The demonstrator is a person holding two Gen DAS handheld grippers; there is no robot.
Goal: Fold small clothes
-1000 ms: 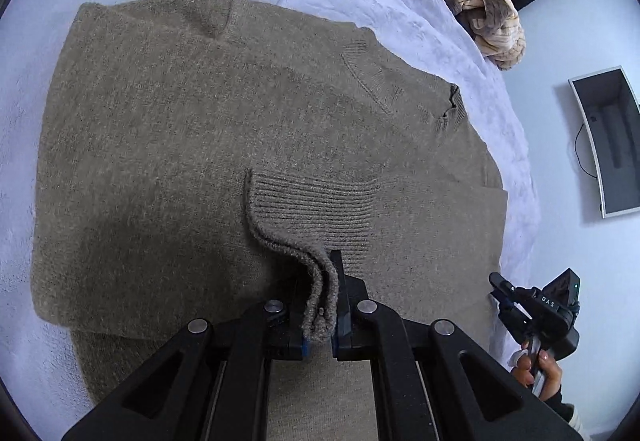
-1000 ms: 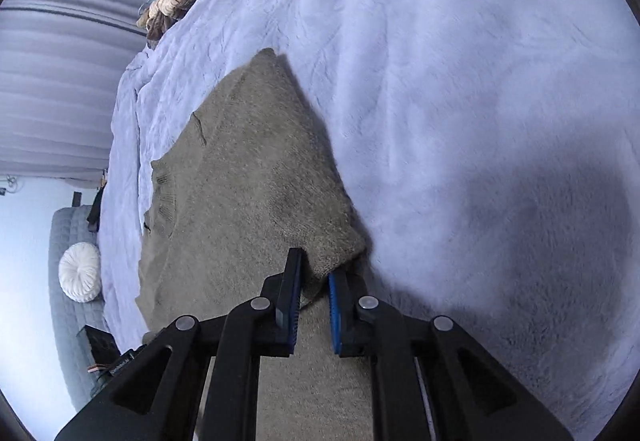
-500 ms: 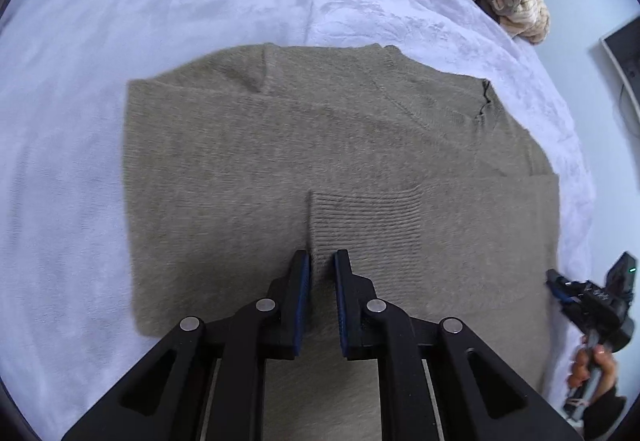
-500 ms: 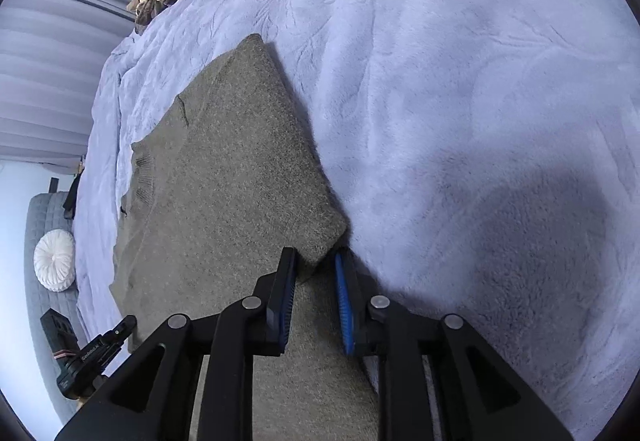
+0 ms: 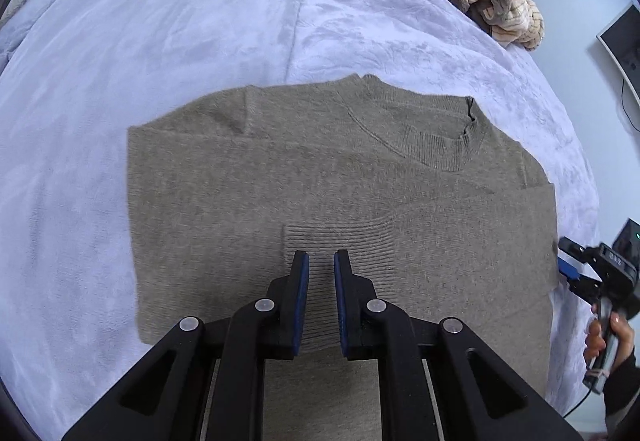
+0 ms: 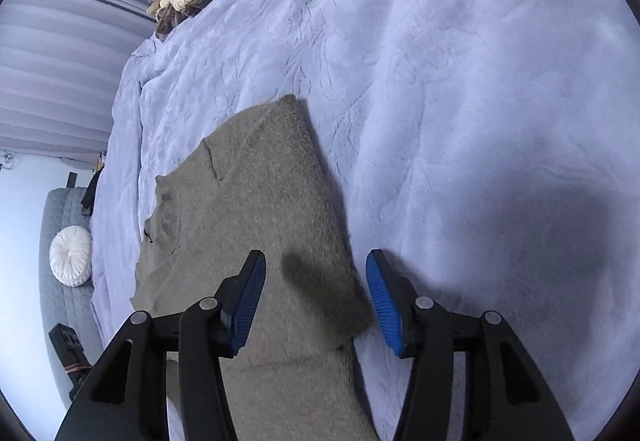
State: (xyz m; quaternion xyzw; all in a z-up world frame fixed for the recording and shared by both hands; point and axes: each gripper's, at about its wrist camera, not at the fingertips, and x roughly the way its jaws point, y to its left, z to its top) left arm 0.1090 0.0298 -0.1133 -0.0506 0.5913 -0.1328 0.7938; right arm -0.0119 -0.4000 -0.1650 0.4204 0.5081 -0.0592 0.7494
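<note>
Hovering over the sweater (image 5: 256, 201), my left gripper (image 5: 321, 261) has its fingers nearly together with a narrow gap, gripping nothing, above the ribbed cuff (image 5: 344, 241) folded onto the body. The sweater lies flat on the bed (image 5: 160, 21), collar (image 5: 440, 153) toward the far right. My right gripper (image 6: 316, 277) has its fingers wide apart above the sweater's edge. Only the left view shows the monitor (image 5: 624, 41); only the right shows the white cushion (image 6: 70, 255). I can read no writing.
</note>
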